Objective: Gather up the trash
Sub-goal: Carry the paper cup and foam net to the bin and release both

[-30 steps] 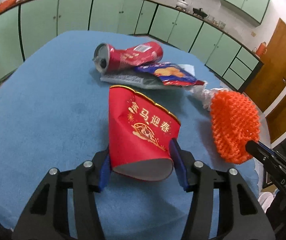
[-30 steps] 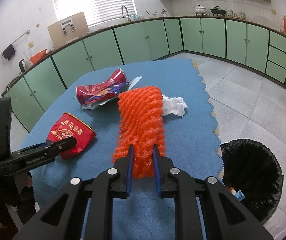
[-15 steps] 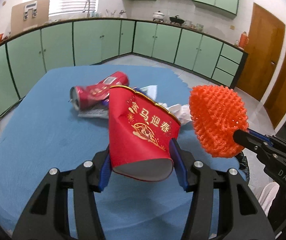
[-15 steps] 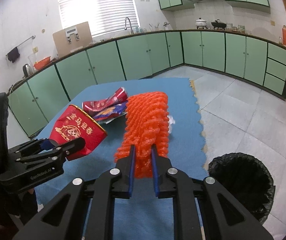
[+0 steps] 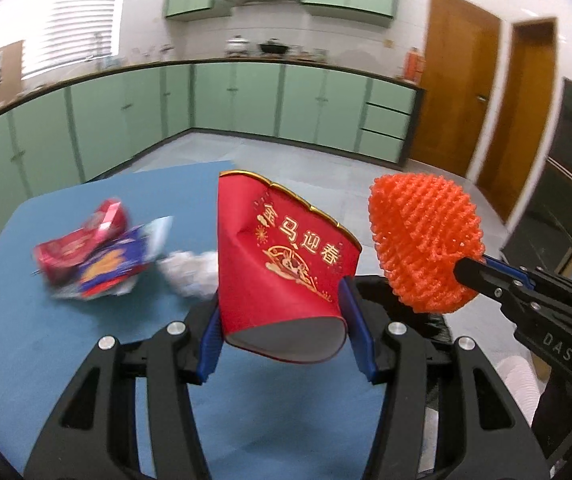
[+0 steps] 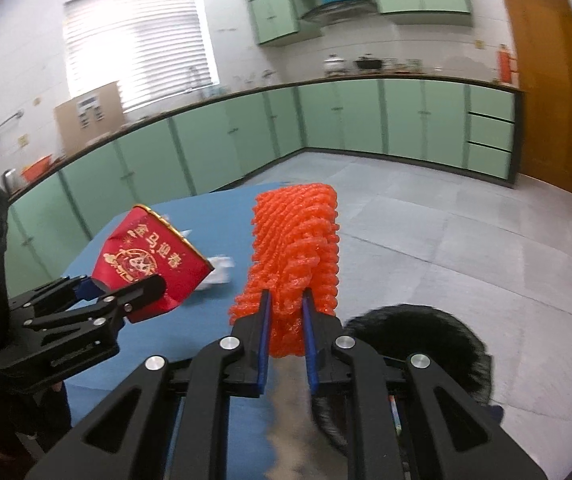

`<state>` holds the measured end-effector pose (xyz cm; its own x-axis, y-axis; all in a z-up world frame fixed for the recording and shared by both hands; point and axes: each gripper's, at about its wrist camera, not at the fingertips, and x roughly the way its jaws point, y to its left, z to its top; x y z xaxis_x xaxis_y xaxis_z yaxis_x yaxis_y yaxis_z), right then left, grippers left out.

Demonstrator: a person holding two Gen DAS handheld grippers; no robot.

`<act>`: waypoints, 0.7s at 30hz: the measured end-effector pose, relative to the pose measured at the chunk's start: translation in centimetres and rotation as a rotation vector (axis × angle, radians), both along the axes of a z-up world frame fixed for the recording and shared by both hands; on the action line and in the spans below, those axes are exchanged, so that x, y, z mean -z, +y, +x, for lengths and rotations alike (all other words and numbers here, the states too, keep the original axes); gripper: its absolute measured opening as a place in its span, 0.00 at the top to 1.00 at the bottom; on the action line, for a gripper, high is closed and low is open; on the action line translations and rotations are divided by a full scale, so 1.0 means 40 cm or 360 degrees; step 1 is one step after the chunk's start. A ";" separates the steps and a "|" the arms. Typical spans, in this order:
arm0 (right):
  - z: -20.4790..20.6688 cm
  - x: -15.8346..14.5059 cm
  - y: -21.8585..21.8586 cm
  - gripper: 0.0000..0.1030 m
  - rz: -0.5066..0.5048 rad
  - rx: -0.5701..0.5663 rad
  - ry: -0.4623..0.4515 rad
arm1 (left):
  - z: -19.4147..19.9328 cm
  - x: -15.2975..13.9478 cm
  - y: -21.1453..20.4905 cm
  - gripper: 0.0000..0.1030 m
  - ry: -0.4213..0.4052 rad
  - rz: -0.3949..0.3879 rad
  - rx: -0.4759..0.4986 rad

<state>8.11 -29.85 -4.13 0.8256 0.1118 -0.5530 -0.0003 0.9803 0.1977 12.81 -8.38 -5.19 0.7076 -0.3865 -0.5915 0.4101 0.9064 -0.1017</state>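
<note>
My left gripper [image 5: 283, 314] is shut on a crushed red paper cup [image 5: 281, 260] with gold writing and holds it in the air above the blue table [image 5: 65, 344]. The cup also shows in the right wrist view [image 6: 145, 268]. My right gripper [image 6: 286, 320] is shut on an orange foam fruit net [image 6: 298, 256] and holds it up to the right of the cup; the net also shows in the left wrist view [image 5: 426, 240]. A black-lined trash bin [image 6: 426, 344] stands on the floor just below and right of the right gripper.
On the table lie a red crushed can [image 5: 81, 248], a blue snack wrapper [image 5: 113, 272] and a white crumpled tissue [image 5: 189, 276]. Green cabinets [image 5: 245, 100] line the walls. Brown doors [image 5: 462, 92] stand at the right.
Both grippers have lifted their loads off the table and swung right, toward the table's edge. The trash bin now sits closer under the right gripper.
</note>
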 end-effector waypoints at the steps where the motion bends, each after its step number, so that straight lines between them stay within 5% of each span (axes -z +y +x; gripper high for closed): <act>1: -0.004 0.003 -0.020 0.86 0.0002 0.0032 0.0004 | 0.002 0.003 -0.030 0.50 0.0000 0.0001 0.0040; 21: 0.029 0.196 -0.323 0.85 0.0040 0.0418 0.0285 | 0.093 0.185 -0.419 0.50 0.0222 0.0129 0.0448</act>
<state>9.28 -42.77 -11.97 0.7178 -0.0767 -0.6920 0.2892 0.9369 0.1962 16.55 -25.14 -12.59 0.4896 -0.5032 -0.7121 0.6331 0.7667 -0.1065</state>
